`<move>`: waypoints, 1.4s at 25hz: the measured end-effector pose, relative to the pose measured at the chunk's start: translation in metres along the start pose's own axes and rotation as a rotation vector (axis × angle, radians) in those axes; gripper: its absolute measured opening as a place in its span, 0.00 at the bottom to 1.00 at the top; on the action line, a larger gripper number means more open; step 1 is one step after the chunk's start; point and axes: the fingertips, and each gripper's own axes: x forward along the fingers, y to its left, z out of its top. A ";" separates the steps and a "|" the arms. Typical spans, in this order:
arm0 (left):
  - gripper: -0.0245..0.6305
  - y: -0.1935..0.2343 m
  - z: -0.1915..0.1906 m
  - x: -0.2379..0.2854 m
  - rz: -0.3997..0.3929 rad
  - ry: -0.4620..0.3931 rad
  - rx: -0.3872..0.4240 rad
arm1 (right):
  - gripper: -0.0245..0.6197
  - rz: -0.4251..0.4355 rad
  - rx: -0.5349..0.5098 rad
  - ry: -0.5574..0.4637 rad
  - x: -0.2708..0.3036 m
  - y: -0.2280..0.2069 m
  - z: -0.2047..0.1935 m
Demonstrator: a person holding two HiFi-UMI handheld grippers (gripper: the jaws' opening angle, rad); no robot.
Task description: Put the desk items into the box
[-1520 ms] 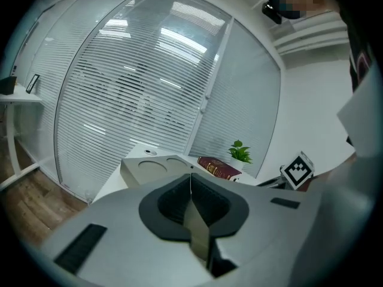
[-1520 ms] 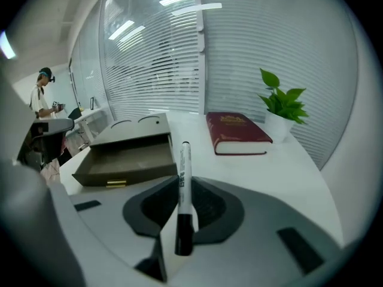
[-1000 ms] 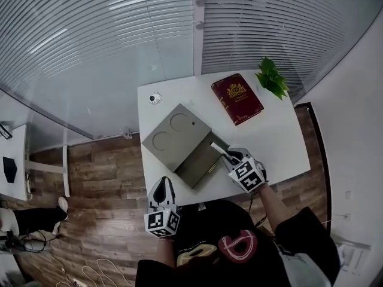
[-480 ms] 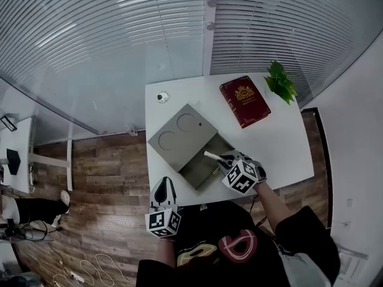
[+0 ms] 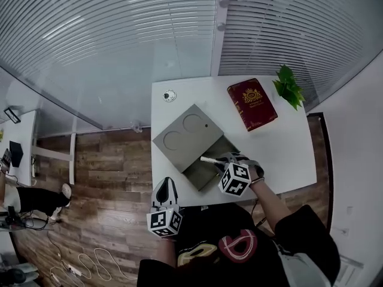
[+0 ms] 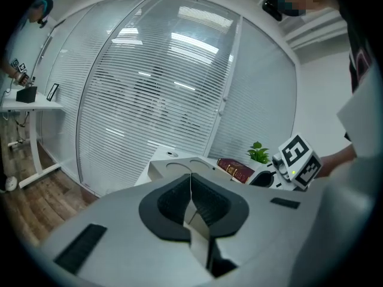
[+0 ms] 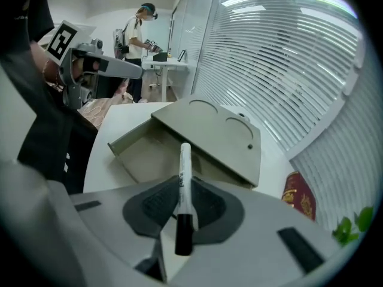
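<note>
Moved: my right gripper (image 5: 219, 160) has swung the marker (image 7: 182, 181) farther over the box (image 5: 179, 137).
Right grip: jaws pinch the marker, white end forward.
Marker: above the open box, apparently not touching.
Left side: my left gripper (image 6: 191, 203) has its jaws together, empty, off the desk (image 5: 281, 148) edge.
</note>
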 end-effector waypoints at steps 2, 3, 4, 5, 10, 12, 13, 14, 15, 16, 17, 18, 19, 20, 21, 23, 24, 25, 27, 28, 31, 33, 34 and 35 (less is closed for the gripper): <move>0.07 0.002 0.000 0.000 0.010 0.003 -0.004 | 0.15 0.016 -0.022 0.000 0.004 0.002 0.005; 0.07 0.004 0.000 -0.001 0.015 0.004 -0.005 | 0.15 0.026 -0.027 -0.002 0.006 0.003 0.007; 0.07 0.005 -0.001 -0.001 0.020 0.004 -0.007 | 0.15 0.034 -0.033 -0.003 0.008 0.004 0.009; 0.07 0.007 -0.001 -0.002 0.026 0.006 -0.008 | 0.15 0.040 -0.038 -0.004 0.010 0.005 0.011; 0.07 0.015 -0.002 -0.003 0.055 0.012 -0.024 | 0.15 0.069 -0.060 -0.013 0.018 0.007 0.018; 0.07 0.016 -0.003 -0.003 0.063 0.014 -0.024 | 0.15 0.077 -0.072 -0.023 0.022 0.008 0.021; 0.07 0.017 -0.004 -0.003 0.066 0.015 -0.022 | 0.15 0.082 -0.077 -0.028 0.023 0.009 0.022; 0.07 0.017 -0.004 -0.003 0.069 0.017 -0.020 | 0.15 0.088 -0.083 -0.031 0.025 0.009 0.023; 0.07 0.018 -0.004 -0.003 0.072 0.018 -0.018 | 0.15 0.094 -0.089 -0.032 0.026 0.009 0.023; 0.07 0.018 -0.004 -0.003 0.075 0.020 -0.017 | 0.15 0.100 -0.096 -0.032 0.028 0.010 0.023; 0.07 0.019 -0.004 -0.003 0.079 0.021 -0.018 | 0.15 0.106 -0.104 -0.032 0.030 0.010 0.023; 0.07 0.020 -0.003 -0.003 0.083 0.021 -0.020 | 0.15 0.111 -0.112 -0.031 0.032 0.011 0.023; 0.07 0.021 -0.004 -0.003 0.087 0.022 -0.021 | 0.15 0.116 -0.118 -0.031 0.034 0.011 0.023; 0.07 0.022 -0.004 -0.003 0.092 0.022 -0.023 | 0.15 0.119 -0.121 -0.031 0.035 0.012 0.023; 0.07 0.023 -0.004 -0.003 0.095 0.022 -0.024 | 0.15 0.123 -0.122 -0.033 0.036 0.012 0.024; 0.07 0.024 -0.004 -0.004 0.099 0.023 -0.023 | 0.15 0.130 -0.121 -0.037 0.038 0.013 0.025; 0.07 0.024 -0.003 -0.004 0.100 0.024 -0.022 | 0.15 0.132 -0.120 -0.040 0.039 0.013 0.025; 0.07 0.024 -0.003 -0.004 0.101 0.024 -0.020 | 0.15 0.133 -0.120 -0.044 0.040 0.013 0.026; 0.07 0.024 -0.003 -0.004 0.105 0.027 -0.018 | 0.15 0.136 -0.120 -0.055 0.041 0.012 0.028; 0.07 0.024 -0.004 -0.003 0.107 0.028 -0.018 | 0.15 0.139 -0.120 -0.061 0.042 0.012 0.029; 0.07 0.025 -0.004 -0.002 0.111 0.030 -0.019 | 0.15 0.137 -0.130 -0.077 0.045 0.011 0.031; 0.07 0.025 -0.005 -0.002 0.113 0.033 -0.019 | 0.15 0.139 -0.129 -0.082 0.047 0.011 0.031; 0.07 0.024 -0.005 -0.001 0.114 0.034 -0.019 | 0.15 0.142 -0.127 -0.084 0.048 0.011 0.032; 0.07 0.024 -0.005 -0.001 0.114 0.035 -0.018 | 0.15 0.144 -0.125 -0.087 0.049 0.010 0.032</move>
